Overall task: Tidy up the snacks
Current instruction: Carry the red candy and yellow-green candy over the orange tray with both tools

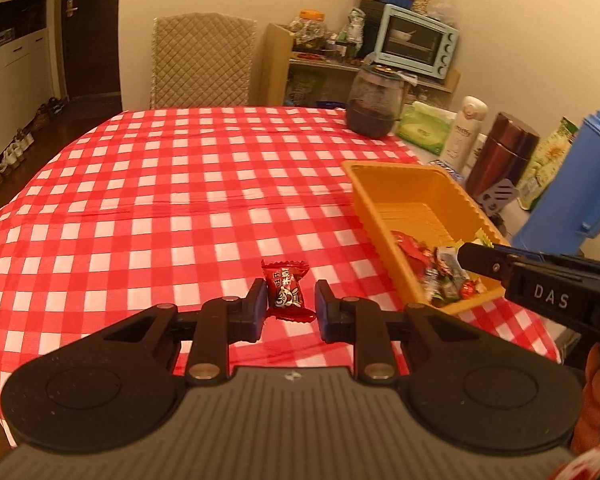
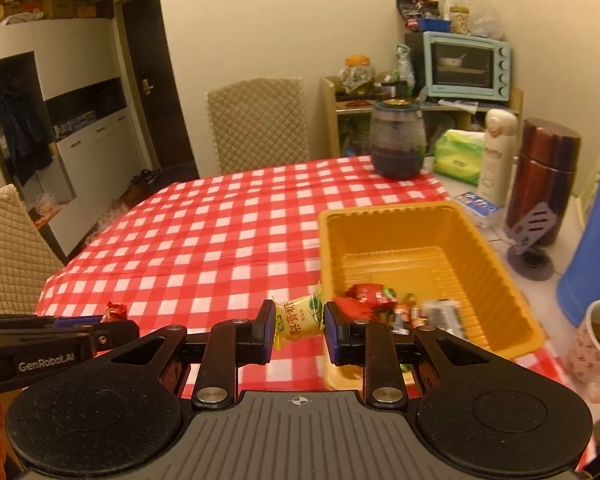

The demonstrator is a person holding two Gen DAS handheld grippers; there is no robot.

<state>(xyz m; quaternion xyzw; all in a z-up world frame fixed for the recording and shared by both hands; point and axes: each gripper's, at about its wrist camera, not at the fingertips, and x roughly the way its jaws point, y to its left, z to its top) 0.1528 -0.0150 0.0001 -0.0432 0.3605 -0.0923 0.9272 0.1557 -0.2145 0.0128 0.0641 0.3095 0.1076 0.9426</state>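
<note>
**Two handheld grippers each pinch a wrapped candy beside an orange snack tray**

The left gripper (image 1: 290,306) points down toward a table covered in a red-and-white checked cloth (image 1: 180,184). Its jaws are drawn nearly together, and a red wrapped candy (image 1: 287,296) stands upright between them. The left pad touches the wrapper's edge; on the right side a thin gap seems to show, so the grip looks light, though the jaws are as good as closed on it.

The right gripper (image 2: 298,330) also has its jaws almost fully closed, pinching a yellow wrapped candy (image 2: 298,320) with green printing. The candy lies crosswise between the pads, its twisted ends sticking out above and below, and it sits just left of the tray's near corner.

An orange plastic tray (image 2: 420,224) with ribbed walls rests on the cloth toward the table's right side. Its far half is bare. At its near end lies a loose pile of wrapped sweets (image 2: 384,306): red wrappers, some silver, bits of green. In the left wrist view the right gripper's tip (image 1: 476,258) reaches over that near end of the tray (image 1: 384,184).

Beyond the tray stand a dark glass jar (image 2: 398,140), a green tissue pack (image 2: 458,156), a white flask (image 2: 496,152) and a dark red flask (image 2: 544,176). A large blue container (image 2: 596,240) sits at the right edge, with a patterned mug (image 2: 596,348) of pale drink just in front of it. A quilted chair (image 2: 258,124) stands at the table's far side.
</note>
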